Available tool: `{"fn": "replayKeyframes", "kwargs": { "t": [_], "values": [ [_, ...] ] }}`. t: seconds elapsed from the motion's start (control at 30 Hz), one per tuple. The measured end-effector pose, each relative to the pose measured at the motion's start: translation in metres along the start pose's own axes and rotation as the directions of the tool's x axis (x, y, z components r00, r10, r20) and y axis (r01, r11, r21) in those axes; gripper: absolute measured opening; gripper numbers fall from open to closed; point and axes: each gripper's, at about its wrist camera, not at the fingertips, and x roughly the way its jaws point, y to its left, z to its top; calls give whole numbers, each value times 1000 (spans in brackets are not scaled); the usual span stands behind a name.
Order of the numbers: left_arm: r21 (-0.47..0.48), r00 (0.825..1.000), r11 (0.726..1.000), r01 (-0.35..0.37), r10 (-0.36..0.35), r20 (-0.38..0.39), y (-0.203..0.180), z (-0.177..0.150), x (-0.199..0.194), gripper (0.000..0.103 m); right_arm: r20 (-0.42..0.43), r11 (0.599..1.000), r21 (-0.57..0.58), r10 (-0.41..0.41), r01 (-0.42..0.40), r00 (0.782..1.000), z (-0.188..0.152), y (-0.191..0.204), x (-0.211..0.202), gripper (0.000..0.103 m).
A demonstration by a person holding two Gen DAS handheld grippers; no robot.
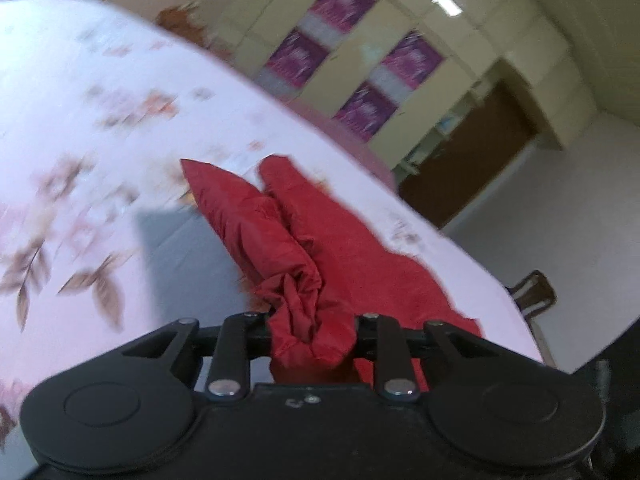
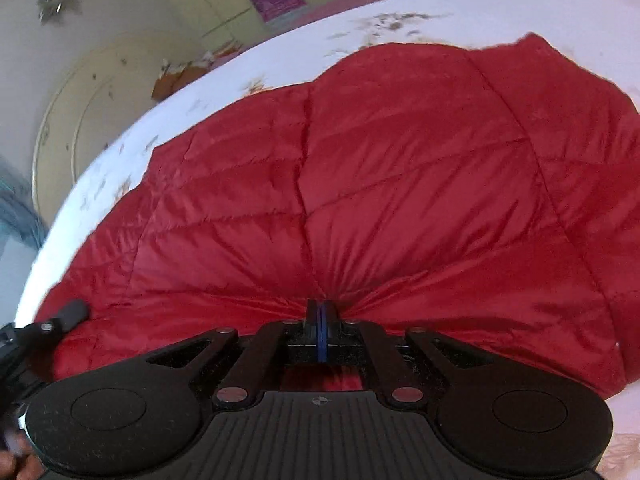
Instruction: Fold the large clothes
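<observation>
A red quilted jacket (image 2: pixel 400 160) lies spread across a bed with a pale floral sheet (image 2: pixel 280 64). My right gripper (image 2: pixel 322 308) is shut on the jacket's near edge, and the fabric puckers toward its closed fingertips. In the left wrist view a bunched, wrinkled part of the red jacket (image 1: pixel 340 248), with a sleeve-like end stretching away over the floral sheet (image 1: pixel 80 120), is pinched in my left gripper (image 1: pixel 312 324). The cloth hides the left fingertips. A black finger of the other gripper (image 2: pixel 74 311) shows at the jacket's left edge in the right wrist view.
A cream wardrobe with purple posters (image 1: pixel 352 60) stands beyond the bed, with a brown door (image 1: pixel 472 152) beside it. A dark chair (image 1: pixel 534 292) sits past the bed's right edge. A round cream panel (image 2: pixel 80 120) is left of the bed. A hand (image 2: pixel 20 464) shows at the bottom left.
</observation>
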Motion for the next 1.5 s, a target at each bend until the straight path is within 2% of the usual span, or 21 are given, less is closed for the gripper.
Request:
{"fn": "replayKeyframes", "kwargs": {
  "t": [0.13,0.27,0.37,0.5,0.63,0.73,0.9,0.97,1.0,1.03,1.07,1.13,1.17,1.2,1.23,1.27,1.3,1.33,1.37,1.4,1.5],
  "values": [
    [87,1000,996,-18,17,8,-26,7,-1,23,-8,1000,18,13,-13,1000,0,-3,-17,0],
    [149,999,988,-39,38,10,-49,11,-4,23,-1,996,38,77,-77,997,-5,-13,-51,0],
    [227,1000,974,-15,9,26,-77,8,-8,23,-70,992,83,104,-98,992,-21,-29,-34,0],
    [357,999,934,8,-24,38,-133,-5,-4,23,-65,980,114,171,-163,983,-21,-44,-26,0],
    [436,999,899,33,-46,20,-182,-20,14,23,47,963,158,215,-219,976,-14,-79,-69,0],
    [478,998,876,62,-65,-11,-213,-35,33,23,129,959,188,188,-210,974,-7,-117,-107,0],
    [537,987,831,146,-89,-132,-258,-74,80,23,212,950,256,126,-179,969,-8,-177,-159,0],
    [555,972,811,188,-72,-224,-272,-94,108,23,233,944,286,97,-163,968,-10,-194,-173,0],
    [571,954,793,211,-39,-299,-279,-106,127,23,243,941,300,81,-154,967,-11,-203,-181,0],
    [569,932,791,226,-6,-361,-281,-115,143,23,255,939,314,60,-141,965,-13,-212,-188,0],
    [543,909,802,249,0,-417,-281,-124,157,31,268,936,326,45,-135,962,-12,-215,-194,0],
    [509,885,815,278,-11,-465,-279,-134,169,47,279,925,356,30,-132,960,-10,-226,-205,0],
    [482,877,827,291,-29,-480,-278,-135,170,59,281,924,362,17,-122,960,-8,-228,-209,4],
    [443,865,839,315,-61,-499,-278,-134,168,71,289,928,356,0,-107,957,-2,-229,-215,46],
    [413,852,847,335,-85,-517,-278,-131,165,75,318,933,343,-11,-105,948,-2,-228,-222,76],
    [385,842,853,352,-109,-528,-277,-126,159,77,373,942,313,-3,-122,928,-2,-224,-230,94],
    [354,840,861,365,-140,-524,-275,-119,152,76,381,949,283,22,-139,924,3,-223,-231,93],
    [319,846,871,373,-179,-502,-268,-108,143,74,372,952,264,47,-154,927,9,-220,-232,91],
    [291,860,881,374,-212,-463,-257,-95,133,70,367,952,247,79,-179,927,15,-217,-231,78],
    [280,882,891,356,-223,-415,-246,-83,126,58,358,953,230,108,-199,928,20,-212,-229,66],
    [273,950,931,243,-171,-262,-207,-50,118,47,333,953,195,159,-232,930,42,-199,-212,61]
  ]
}}
